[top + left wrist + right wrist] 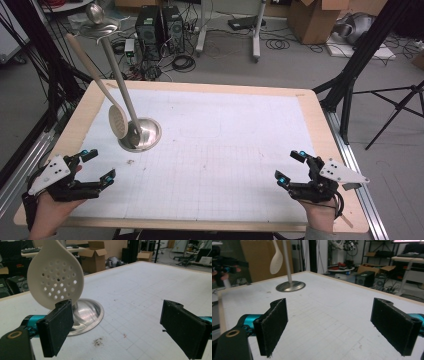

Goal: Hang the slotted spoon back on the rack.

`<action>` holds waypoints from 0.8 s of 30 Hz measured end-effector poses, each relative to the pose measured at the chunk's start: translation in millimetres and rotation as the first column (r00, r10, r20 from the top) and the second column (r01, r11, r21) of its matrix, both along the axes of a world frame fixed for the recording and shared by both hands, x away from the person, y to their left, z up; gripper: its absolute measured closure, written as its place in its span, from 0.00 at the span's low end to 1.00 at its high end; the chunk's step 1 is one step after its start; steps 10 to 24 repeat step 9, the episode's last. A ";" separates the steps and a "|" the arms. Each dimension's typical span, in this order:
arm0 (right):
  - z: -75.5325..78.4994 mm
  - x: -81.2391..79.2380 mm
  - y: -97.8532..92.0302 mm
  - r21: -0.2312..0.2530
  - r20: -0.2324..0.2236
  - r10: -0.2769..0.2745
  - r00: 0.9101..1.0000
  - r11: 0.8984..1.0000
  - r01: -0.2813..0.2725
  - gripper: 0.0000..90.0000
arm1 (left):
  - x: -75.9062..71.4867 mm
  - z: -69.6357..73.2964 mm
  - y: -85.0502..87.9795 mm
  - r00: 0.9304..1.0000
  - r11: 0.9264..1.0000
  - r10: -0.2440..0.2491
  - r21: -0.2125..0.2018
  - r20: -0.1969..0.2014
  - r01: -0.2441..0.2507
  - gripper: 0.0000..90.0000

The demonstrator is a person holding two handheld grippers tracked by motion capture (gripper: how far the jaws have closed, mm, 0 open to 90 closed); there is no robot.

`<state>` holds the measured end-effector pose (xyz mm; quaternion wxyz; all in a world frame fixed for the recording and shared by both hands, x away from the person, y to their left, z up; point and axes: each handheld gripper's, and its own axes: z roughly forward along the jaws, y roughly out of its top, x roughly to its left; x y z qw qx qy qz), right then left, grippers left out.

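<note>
Held the left gripper (100, 165) low over the near left corner of the worktop (225, 150), fingers (58, 327) spread wide with nothing between them. Held the right gripper (290, 167) the same way at the near right corner: wide open and empty.

Found the perforated spoon (118, 121) hanging on the metal stand (147, 134) at the left of the worktop, bowl lowest and handle slanting up and away to the left, so the long axis ran steeply, close to the stand's pole. Saw the bowl (55, 280) straight ahead of the left gripper and a little above its fingers, holed face turned toward them, lower edge hidden behind the left finger. Could not tell whether the bowl touched the stand's base.

Judged the left gripper much the nearer: just ahead and slightly right of it, against well across the worktop from the right gripper, where the spoon (276, 261) appeared far off and high.

Noted the round, shallow, dish-like base of the stand, with nothing in it but the foot of the pole. Judged a short forward and upward reach by the left hand the likely call, fingers closing across the bowl or the lower handle.
</note>
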<state>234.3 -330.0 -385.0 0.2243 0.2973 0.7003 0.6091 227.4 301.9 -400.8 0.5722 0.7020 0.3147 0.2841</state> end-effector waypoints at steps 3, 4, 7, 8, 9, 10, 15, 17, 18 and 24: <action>-8.3 2.9 -4.3 0.016 0.000 -0.041 0.999 0.999 0.041 0.15 | 0.9 -2.8 3.0 1.000 1.000 0.012 -0.002 -0.007 -0.012 0.13; -10.6 3.8 -5.6 0.012 -0.003 -0.058 0.998 0.998 0.058 0.15 | 1.1 -3.5 3.7 1.000 1.000 0.019 0.001 -0.009 -0.019 0.13; -14.6 5.0 -8.6 0.020 -0.014 -0.073 0.997 0.997 0.074 0.15 | 1.4 -5.2 4.9 0.999 1.000 0.029 0.001 -0.014 -0.029 0.13; -14.8 5.2 -8.9 0.018 -0.012 -0.071 0.997 0.997 0.072 0.15 | 1.6 -5.6 5.1 0.999 0.999 0.032 0.007 -0.014 -0.031 0.13; -14.6 5.1 -8.8 0.014 -0.009 -0.068 0.998 0.998 0.068 0.15 | 2.0 -5.9 5.3 0.999 0.999 0.035 0.009 -0.016 -0.035 0.13; -14.6 5.1 -8.8 0.014 -0.009 -0.068 0.998 0.998 0.068 0.15 | 2.0 -5.9 5.3 0.999 0.999 0.035 0.009 -0.016 -0.035 0.13; -14.6 5.1 -8.8 0.014 -0.009 -0.068 0.998 0.998 0.068 0.15 | 2.0 -5.9 5.3 0.999 0.999 0.035 0.009 -0.016 -0.035 0.13; -14.6 5.1 -8.8 0.014 -0.009 -0.068 0.998 0.998 0.068 0.15 | 2.0 -5.9 5.3 0.999 0.999 0.035 0.009 -0.016 -0.035 0.13; -14.6 5.1 -8.8 0.014 -0.009 -0.068 0.998 0.998 0.068 0.15 | 2.0 -5.9 5.3 0.999 0.999 0.035 0.009 -0.016 -0.035 0.13; -14.6 5.1 -8.8 0.014 -0.009 -0.068 0.998 0.998 0.068 0.15 | 2.0 -5.9 5.3 0.999 0.999 0.035 0.009 -0.016 -0.035 0.13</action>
